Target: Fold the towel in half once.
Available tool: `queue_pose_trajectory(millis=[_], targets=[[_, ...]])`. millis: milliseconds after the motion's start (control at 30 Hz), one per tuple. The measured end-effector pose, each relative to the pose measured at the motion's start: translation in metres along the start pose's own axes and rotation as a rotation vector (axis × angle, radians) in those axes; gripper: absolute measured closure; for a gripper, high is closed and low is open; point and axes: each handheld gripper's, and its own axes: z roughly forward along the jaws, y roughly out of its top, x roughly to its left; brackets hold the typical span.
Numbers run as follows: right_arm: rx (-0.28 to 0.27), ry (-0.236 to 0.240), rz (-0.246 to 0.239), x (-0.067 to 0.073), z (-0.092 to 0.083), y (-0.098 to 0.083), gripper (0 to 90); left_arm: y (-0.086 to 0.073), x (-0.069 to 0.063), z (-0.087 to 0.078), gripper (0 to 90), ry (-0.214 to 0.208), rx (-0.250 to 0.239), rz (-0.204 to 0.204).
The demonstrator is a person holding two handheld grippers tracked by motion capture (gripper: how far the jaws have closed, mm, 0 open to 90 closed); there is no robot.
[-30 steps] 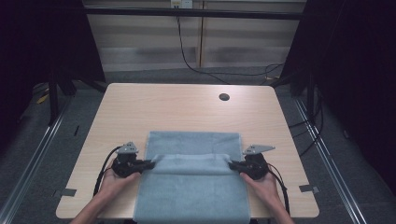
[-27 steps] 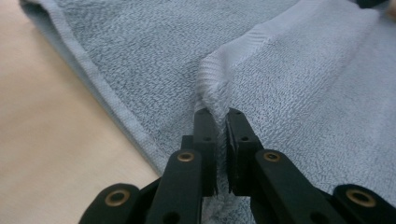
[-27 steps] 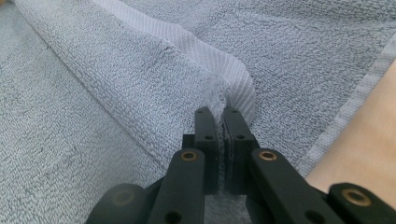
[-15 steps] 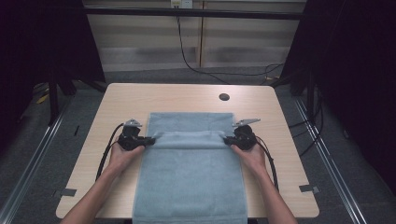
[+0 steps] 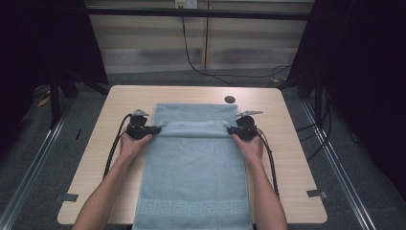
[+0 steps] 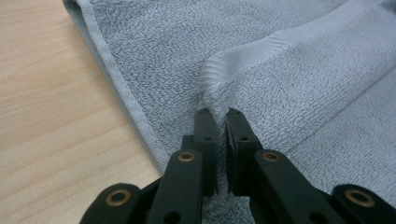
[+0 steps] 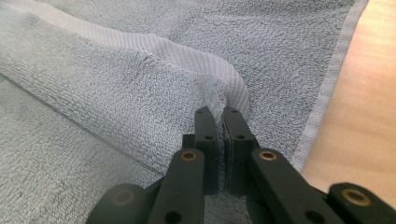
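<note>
the grey towel [image 5: 194, 167] lay lengthwise on the desk [image 5: 287, 143], its far end doubled back. the left gripper [image 5: 154, 129] and right gripper [image 5: 231, 130] each pinched a fold corner. both corners were best carried level and in step, so the edges met squarely.

Lab-type recording bay, not a home: bare light wooden table [image 5: 119, 158] with round cable grommet [image 5: 230, 99], black curtains [image 5: 368, 72] hung on both sides, metal floor rails [image 5: 33, 163], grey carpet, tape marks [image 5: 317, 193], loose black cable [image 5: 201, 62] down the pale back wall
</note>
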Motion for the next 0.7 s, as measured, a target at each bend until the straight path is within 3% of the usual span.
queue_pose_trajectory(millis=[100,267,467,533,633,700], targets=[[0.021,-0.003,-0.019,0.0,0.001,0.007,86.6,0.001,-0.001,-0.003,85.2,-0.015,-0.005,-0.022],[-0.098,0.076,0.028,-0.008,-0.021,0.018,86.6,0.014,-0.004,-0.032,85.2,-0.066,-0.095,-0.016],[-0.235,0.122,-0.054,0.004,-0.083,0.059,86.6,0.039,-0.018,-0.089,85.1,-0.09,-0.219,0.031],[-0.28,0.127,-0.091,0.011,-0.107,0.07,86.6,0.045,-0.027,-0.108,85.0,-0.093,-0.252,0.065],[-0.341,0.141,-0.121,0.02,-0.137,0.078,86.6,0.053,-0.042,-0.135,85.0,-0.113,-0.297,0.115],[-0.347,0.139,-0.145,0.027,-0.152,0.077,86.6,0.053,-0.048,-0.152,85.0,-0.148,-0.329,0.117]])
